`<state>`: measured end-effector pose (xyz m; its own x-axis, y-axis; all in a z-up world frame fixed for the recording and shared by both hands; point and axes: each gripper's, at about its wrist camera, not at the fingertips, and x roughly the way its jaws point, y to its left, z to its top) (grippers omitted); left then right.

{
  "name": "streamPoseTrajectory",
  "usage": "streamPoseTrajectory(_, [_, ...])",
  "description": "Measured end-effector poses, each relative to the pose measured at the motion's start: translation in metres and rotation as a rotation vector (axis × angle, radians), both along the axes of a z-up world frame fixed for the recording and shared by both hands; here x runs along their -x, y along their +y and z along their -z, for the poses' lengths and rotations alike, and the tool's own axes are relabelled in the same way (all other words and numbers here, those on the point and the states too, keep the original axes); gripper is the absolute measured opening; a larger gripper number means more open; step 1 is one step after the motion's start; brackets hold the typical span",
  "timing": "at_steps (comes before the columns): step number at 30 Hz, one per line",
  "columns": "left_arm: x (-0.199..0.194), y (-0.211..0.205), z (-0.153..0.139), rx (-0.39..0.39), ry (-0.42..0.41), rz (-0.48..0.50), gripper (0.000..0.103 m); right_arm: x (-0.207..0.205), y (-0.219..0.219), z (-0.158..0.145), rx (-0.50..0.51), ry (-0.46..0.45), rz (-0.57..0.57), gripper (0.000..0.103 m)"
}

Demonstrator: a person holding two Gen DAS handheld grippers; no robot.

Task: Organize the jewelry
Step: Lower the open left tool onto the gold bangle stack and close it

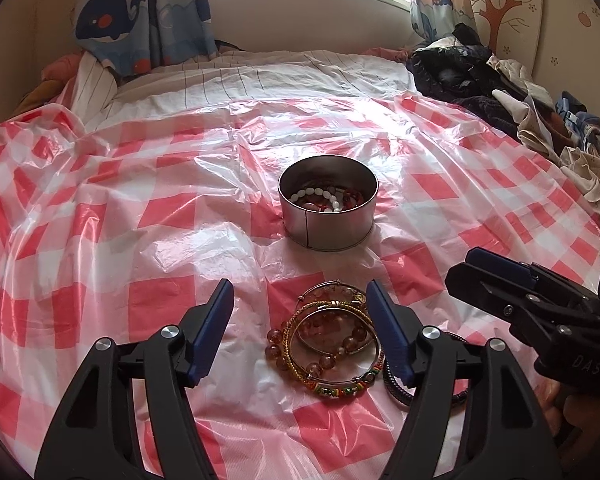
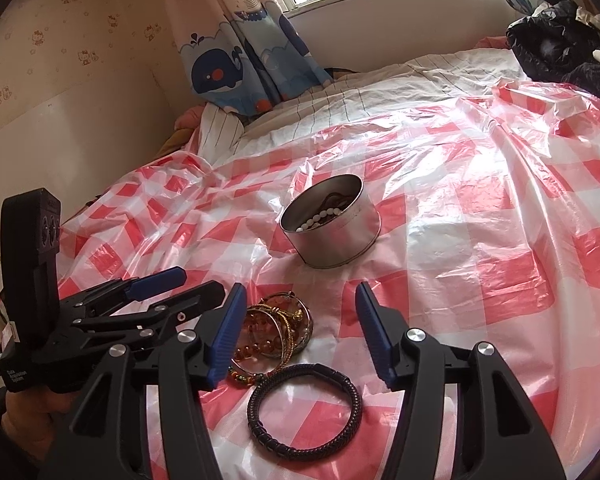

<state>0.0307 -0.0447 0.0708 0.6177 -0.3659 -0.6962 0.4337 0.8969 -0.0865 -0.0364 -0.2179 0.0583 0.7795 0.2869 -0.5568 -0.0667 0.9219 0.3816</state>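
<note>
A: How many pieces are left on the sheet (image 1: 100,208)?

B: One dark braided bracelet (image 2: 305,407), lying flat alone, and a heap of bangles (image 1: 332,340) beside it; I can't count those.

A: And the tin (image 1: 328,216)?

B: One, upright, mouth up, beads inside, beyond the heap.

A: The grippers?

B: Left gripper (image 1: 300,332) spread wide around the heap, empty. Right gripper (image 2: 300,336) spread over the bracelet, empty.

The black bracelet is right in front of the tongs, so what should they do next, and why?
Probably lower the right tongs over the black bracelet and close on it. They are open and empty, the bracelet lies loose just below them, and the tin already holds other jewelry.
</note>
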Motion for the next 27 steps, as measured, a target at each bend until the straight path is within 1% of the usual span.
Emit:
streamPoseTrajectory(4, [0.001, -0.003, 0.003, -0.018, -0.005, 0.006, 0.068, -0.001, 0.0, 0.0, -0.008, 0.001, -0.007, 0.058])
streamPoseTrajectory(8, [0.0, -0.003, 0.003, -0.018, -0.003, 0.01, 0.069, -0.001, -0.001, 0.0, -0.015, 0.005, -0.007, 0.06])
streamPoseTrajectory(11, [-0.004, 0.004, 0.002, 0.012, 0.013, 0.001, 0.07, -0.001, -0.002, 0.0, -0.016, 0.004, -0.002, 0.061])
streamPoseTrajectory(15, [-0.014, 0.031, -0.004, 0.059, 0.018, -0.069, 0.07, 0.0, -0.007, 0.0, -0.025, 0.002, 0.009, 0.063])
streamPoseTrajectory(19, [-0.019, 0.045, -0.007, 0.076, 0.01, -0.096, 0.07, 0.001, -0.01, 0.0, -0.033, 0.0, 0.017, 0.064])
streamPoseTrajectory(21, [-0.02, 0.044, -0.005, 0.068, 0.014, -0.089, 0.07, 0.0, -0.011, 0.001, -0.035, 0.006, 0.017, 0.064])
streamPoseTrajectory(23, [-0.019, 0.037, 0.0, 0.039, 0.02, -0.064, 0.07, 0.0, -0.013, 0.003, -0.035, 0.014, 0.019, 0.064])
streamPoseTrajectory(27, [-0.014, 0.017, 0.017, -0.052, 0.02, -0.001, 0.07, -0.001, -0.015, 0.006, -0.048, 0.025, 0.024, 0.064])
